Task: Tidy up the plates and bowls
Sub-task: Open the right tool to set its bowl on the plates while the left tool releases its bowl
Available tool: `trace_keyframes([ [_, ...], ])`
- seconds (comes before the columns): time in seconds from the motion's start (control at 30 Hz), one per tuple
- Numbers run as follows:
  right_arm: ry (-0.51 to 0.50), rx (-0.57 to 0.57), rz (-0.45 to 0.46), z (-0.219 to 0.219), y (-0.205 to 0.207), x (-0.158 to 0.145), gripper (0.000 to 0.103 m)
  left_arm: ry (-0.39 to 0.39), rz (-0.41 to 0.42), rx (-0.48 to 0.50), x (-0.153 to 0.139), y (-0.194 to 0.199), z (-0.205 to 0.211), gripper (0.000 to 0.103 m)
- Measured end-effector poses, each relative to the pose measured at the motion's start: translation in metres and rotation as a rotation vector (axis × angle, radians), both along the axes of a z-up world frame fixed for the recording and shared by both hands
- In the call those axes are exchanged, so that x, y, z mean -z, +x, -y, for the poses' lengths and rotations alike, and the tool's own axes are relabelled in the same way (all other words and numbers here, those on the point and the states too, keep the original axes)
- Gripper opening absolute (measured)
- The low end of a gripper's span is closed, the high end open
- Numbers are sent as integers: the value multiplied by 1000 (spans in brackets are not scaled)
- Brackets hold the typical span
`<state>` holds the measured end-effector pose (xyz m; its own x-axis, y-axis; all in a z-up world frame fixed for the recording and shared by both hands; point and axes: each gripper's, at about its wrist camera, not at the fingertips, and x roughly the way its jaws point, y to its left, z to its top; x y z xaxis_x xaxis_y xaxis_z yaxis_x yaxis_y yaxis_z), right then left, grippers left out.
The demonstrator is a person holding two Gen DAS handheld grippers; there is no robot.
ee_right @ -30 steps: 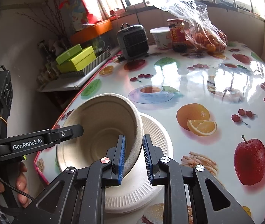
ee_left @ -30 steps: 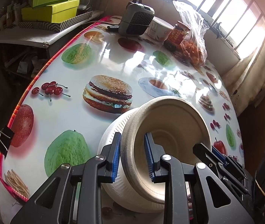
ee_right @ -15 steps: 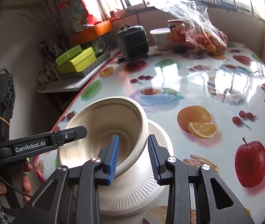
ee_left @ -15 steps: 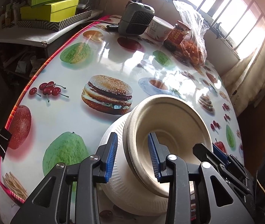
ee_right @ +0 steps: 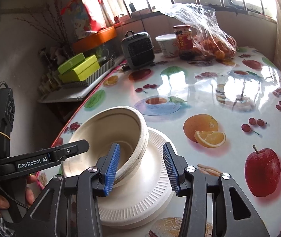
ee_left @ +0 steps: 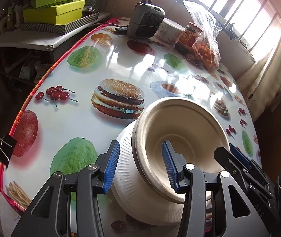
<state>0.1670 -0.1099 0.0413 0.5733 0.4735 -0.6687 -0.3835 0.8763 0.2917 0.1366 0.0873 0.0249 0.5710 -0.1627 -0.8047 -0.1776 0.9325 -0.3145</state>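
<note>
The beige pulp bowl [ee_right: 112, 138] sat on the white ribbed paper plates [ee_right: 150, 179] near the table's [ee_left: 120, 63] front edge. Both the left gripper [ee_left: 140, 167] and right gripper [ee_right: 140, 166] had just been opening, pads clear of the rim between them. Backing straight off would likely avoid tipping it.

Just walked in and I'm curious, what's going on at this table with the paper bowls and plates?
A person is stacking disposable tableware using handheld tongs. A beige bowl stack now sits on the white plate stack near the table's edge. The left tongs and right tongs each straddle the bowls' rim and have just been opening; the blue pads no longer press it, so the bowls look released and resting on the plates.
</note>
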Motion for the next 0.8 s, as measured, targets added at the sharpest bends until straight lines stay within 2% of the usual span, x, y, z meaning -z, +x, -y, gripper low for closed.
trace_keyframes([
  [0.27,4,10,23,2,-9,-5,48,41,49,-2,-13,-11,2,50],
  [0.47,10,17,49,5,-19,-10,49,100,97,-8,-24,-26,4,51],
  [0.8,15,34,90,13,-39,-19,51,131,137,-17,-34,-46,5,51],
])
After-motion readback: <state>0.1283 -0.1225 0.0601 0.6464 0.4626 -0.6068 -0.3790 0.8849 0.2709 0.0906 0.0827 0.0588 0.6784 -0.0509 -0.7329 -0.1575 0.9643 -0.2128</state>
